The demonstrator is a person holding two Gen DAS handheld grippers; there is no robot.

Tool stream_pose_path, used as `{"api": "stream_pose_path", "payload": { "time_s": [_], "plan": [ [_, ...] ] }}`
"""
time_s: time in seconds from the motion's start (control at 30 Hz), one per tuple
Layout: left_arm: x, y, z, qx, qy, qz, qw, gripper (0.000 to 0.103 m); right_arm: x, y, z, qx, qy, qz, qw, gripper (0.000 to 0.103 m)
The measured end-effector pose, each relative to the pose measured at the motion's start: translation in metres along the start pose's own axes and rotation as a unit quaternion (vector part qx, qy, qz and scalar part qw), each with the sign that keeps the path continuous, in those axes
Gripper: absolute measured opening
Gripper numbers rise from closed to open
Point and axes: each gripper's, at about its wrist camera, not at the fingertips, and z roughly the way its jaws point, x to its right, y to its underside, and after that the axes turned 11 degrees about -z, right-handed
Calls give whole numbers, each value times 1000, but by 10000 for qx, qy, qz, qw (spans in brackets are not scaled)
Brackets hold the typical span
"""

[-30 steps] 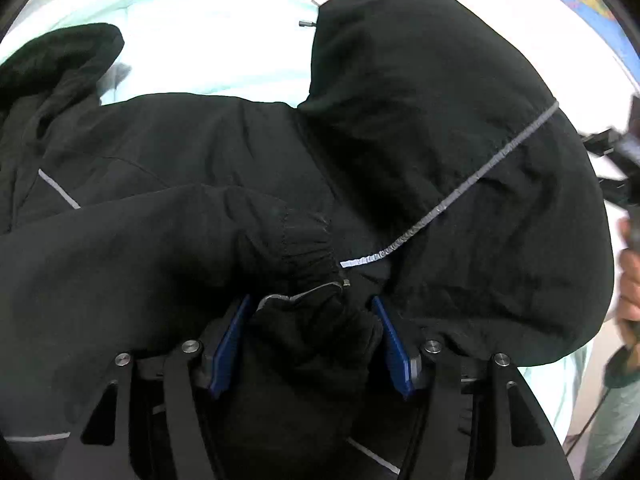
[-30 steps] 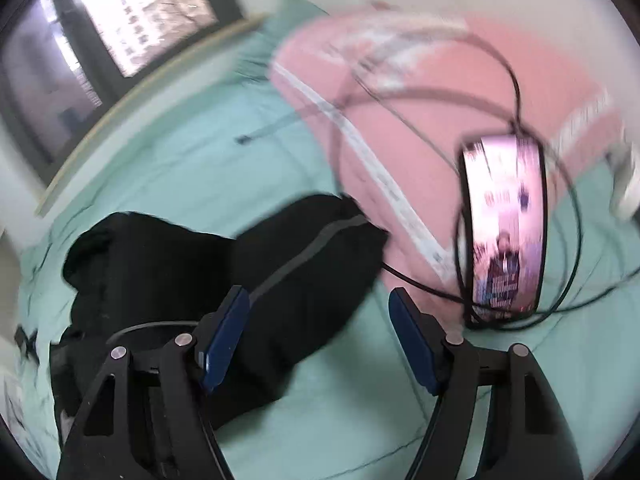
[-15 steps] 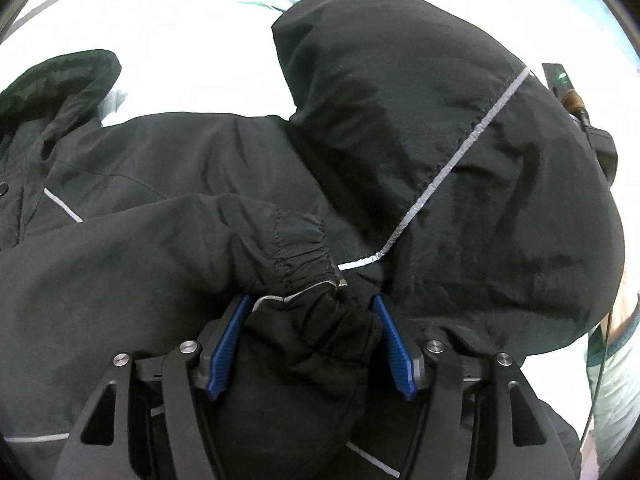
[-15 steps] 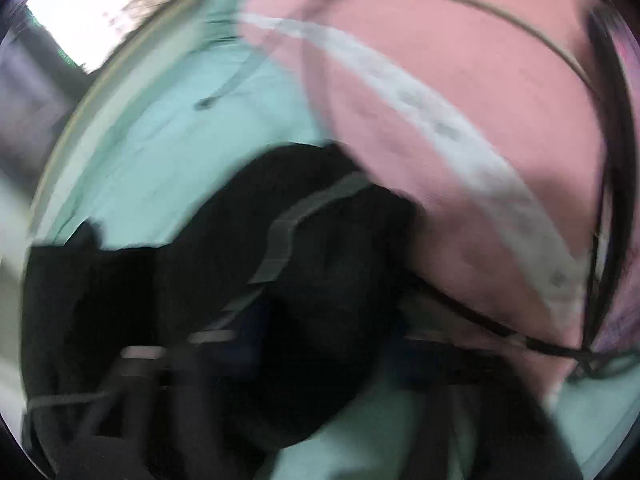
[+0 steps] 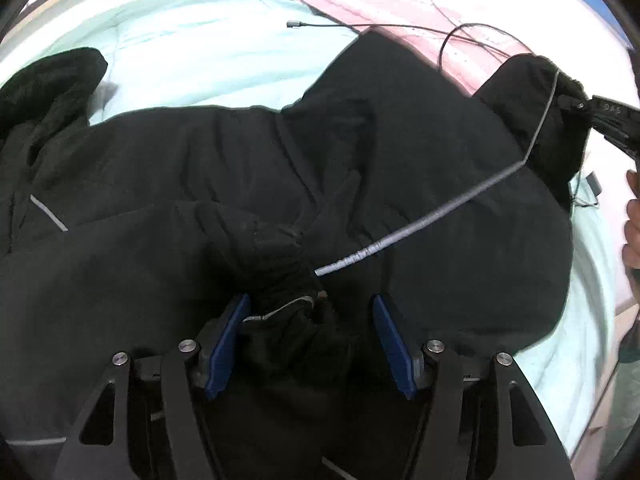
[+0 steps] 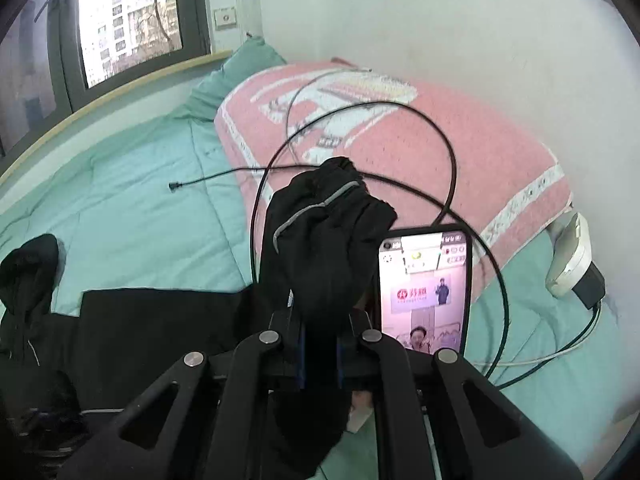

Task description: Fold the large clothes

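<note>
Black jacket (image 5: 200,184) lies spread across the mint-green bed sheet (image 5: 192,52), grey reflective piping (image 5: 420,226) running along one sleeve. Left gripper (image 5: 310,340): blue pads apart, a bunched elastic cuff (image 5: 280,264) sitting between them (pads not visibly pinching it). Right gripper (image 6: 320,354): jaws closed tight on the other sleeve end (image 6: 324,248), lifted clear of the bed. Left view shows that right gripper only as a dark edge at far right, holding the sleeve tip. Right view alone shows the lit phone (image 6: 424,288), looped black cable (image 6: 452,160) on the pink blanket (image 6: 460,132), and window (image 6: 128,16).
</note>
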Motion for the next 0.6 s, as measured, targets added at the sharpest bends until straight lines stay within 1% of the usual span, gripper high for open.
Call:
{"api": "stream_pose_path", "payload": {
  "time_s": [0.07, 0.1, 0.17, 0.23, 0.27, 0.3, 0.4, 0.43, 0.5, 0.6],
  "plan": [
    [-1, -5, -15, 13, 109, 41, 9999, 64, -3, 2, -2, -28, -250, 33, 9997, 13],
    [-5, -5, -24, 73, 254, -15, 9997, 64, -3, 3, -1, -15, -356, 39, 9994, 13],
    [-19, -5, -52, 283, 576, -206, 9977, 64, -12, 4, -13, 28, -722, 15, 9974, 12],
    [-34, -4, -84, 563, 703, -316, 9954, 64, -25, -4, -26, 103, -1048, -64, 9944, 12],
    [-43, -3, -101, 714, 700, -345, 9944, 64, -37, -8, -37, 139, -1167, -168, 9929, 12],
    [-54, -1, -120, 883, 646, -374, 9933, 64, -48, -11, -46, 181, -1246, -267, 9917, 12],
    [-89, 5, -168, 1203, 520, -461, 9903, 64, -93, -19, -81, 363, -1444, -682, 9865, 12],
    [-98, 9, -179, 1266, 413, -488, 9899, 64, -108, -22, -91, 413, -1466, -806, 9850, 12],
    [-127, 17, -204, 1427, 86, -554, 9882, 64, -143, -24, -112, 506, -1535, -1072, 9810, 12],
    [-165, 36, -239, 1646, -181, -659, 9840, 64, -202, -23, -140, 650, -1693, -1462, 9725, 12]
  ]
}}
